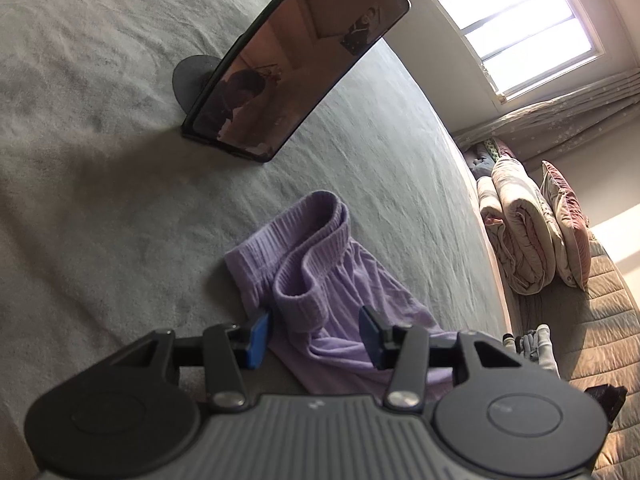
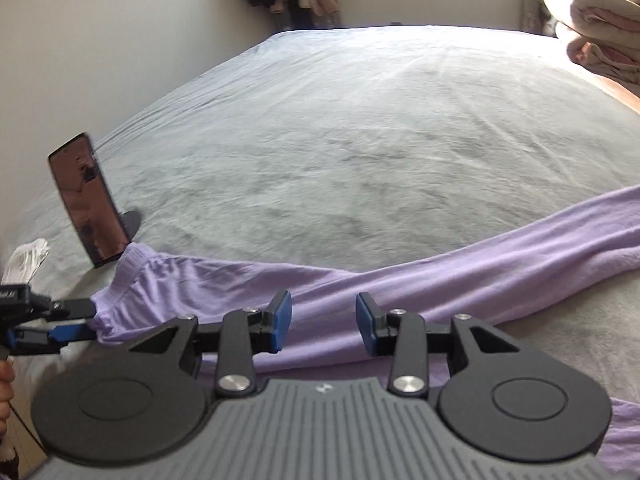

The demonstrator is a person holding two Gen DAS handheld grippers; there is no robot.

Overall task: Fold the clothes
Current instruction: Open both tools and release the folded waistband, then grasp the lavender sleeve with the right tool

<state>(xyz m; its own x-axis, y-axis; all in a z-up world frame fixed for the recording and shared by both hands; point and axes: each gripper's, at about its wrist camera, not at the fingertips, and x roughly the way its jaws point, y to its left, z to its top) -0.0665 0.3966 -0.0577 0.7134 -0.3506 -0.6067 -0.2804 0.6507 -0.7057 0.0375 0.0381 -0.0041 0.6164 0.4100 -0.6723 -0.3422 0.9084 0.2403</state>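
My left gripper (image 1: pixel 315 334): jaws apart, ribbed waistband of lilac trousers (image 1: pixel 320 264) sits between pads, pads not pressed on cloth. In right view left gripper (image 2: pixel 86 322) meets waistband edge; whether it pinches there, cannot tell. My right gripper (image 2: pixel 323 322): jaws apart, hovering over mid-leg, holding nothing. Long axis: waistband just beside propped phone (image 2: pixel 90 200), legs run away from phone across grey bed (image 2: pixel 360 140). Left nearer waistband, right nearer legs. Trousers stretched long, gathered, wrinkled; no finished fold visible.
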